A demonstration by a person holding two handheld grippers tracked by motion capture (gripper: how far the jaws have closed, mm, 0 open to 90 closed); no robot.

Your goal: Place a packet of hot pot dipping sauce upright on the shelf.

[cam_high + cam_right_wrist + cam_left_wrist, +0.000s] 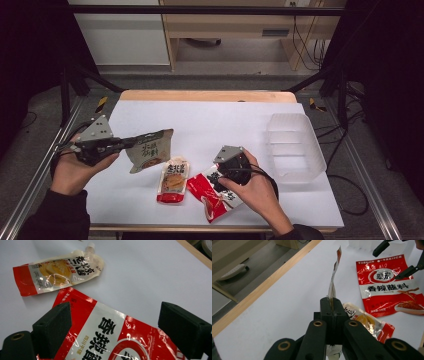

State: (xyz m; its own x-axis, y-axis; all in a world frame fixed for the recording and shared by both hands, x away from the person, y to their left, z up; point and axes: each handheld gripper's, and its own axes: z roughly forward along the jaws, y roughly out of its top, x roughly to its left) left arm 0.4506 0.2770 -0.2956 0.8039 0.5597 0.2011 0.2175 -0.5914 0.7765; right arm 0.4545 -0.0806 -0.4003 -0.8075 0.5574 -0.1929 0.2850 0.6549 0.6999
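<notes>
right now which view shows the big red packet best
The left gripper view: the red packet lies flat with its whole front readable. The high view has it half under the right hand; the right gripper view crops it between open jaws.

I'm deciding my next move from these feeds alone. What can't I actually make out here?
- Red sauce packet, high view: upper part hidden under the right gripper and hand.
- Same packet, right gripper view: lower end cut off by the frame edge.
- Grey-green pouch, left gripper view: seen edge-on, face unreadable; its bottom sits behind the left gripper.
- Clear bin, high view: contents too faint to tell.
</notes>
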